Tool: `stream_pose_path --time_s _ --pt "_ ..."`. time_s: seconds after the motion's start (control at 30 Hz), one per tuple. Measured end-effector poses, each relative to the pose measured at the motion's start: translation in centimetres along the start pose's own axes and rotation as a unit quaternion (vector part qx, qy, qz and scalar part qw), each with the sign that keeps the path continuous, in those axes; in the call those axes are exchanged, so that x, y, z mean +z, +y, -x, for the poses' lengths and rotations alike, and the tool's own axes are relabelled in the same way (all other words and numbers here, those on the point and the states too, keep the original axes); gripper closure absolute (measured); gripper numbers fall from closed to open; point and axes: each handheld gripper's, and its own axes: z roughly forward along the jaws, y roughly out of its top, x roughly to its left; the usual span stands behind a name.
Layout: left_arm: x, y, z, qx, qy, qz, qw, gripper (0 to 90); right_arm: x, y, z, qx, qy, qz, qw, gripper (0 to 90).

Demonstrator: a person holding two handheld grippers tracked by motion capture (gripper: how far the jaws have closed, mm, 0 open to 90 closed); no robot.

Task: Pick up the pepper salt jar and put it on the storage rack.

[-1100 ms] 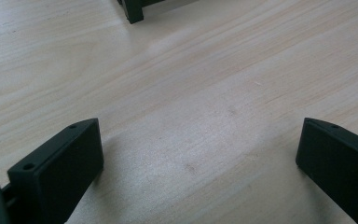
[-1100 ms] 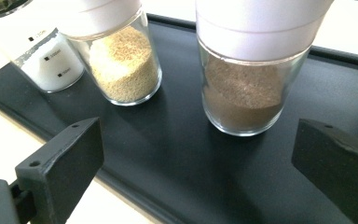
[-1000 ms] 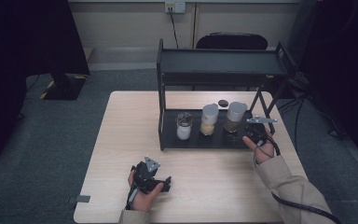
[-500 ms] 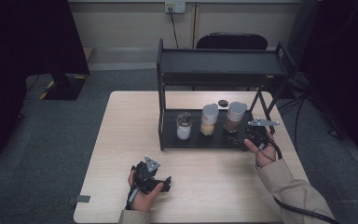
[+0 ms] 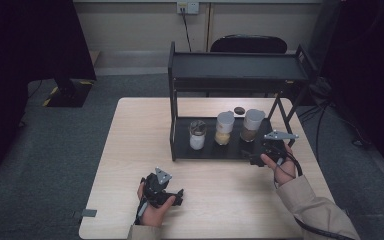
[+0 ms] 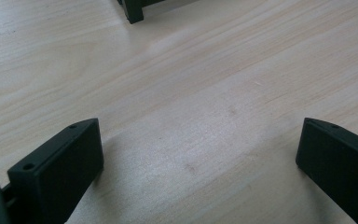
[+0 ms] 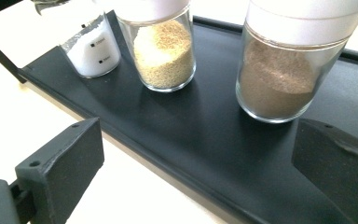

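Black shelf (image 7: 135, 126), three jars before your right claw (image 7: 193, 177).
Contents: white (image 7: 95, 51), yellow (image 7: 164, 53), brown (image 7: 277, 84) powder; both claws spread apart, labels unreadable.

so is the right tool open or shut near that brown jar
Open. In the right gripper view the right tool has its jaws spread wide with nothing between them, just short of the brown jar standing upright on the black shelf.

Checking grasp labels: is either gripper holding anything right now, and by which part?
Nothing is held. The left gripper has its jaws open over bare table. The right gripper has its jaws open at the shelf, short of the brown-powder jar.
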Motion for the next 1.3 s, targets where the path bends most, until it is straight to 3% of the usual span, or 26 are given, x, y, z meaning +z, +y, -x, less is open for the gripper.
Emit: stream_pose_path --time_s 1.3 --pt "0.0 0.0 0.0 0.0 0.0 0.0 1.0 0.0 -2.7 -3.5 -0.1 -0.006 0.039 0.008 0.9992 1.3"
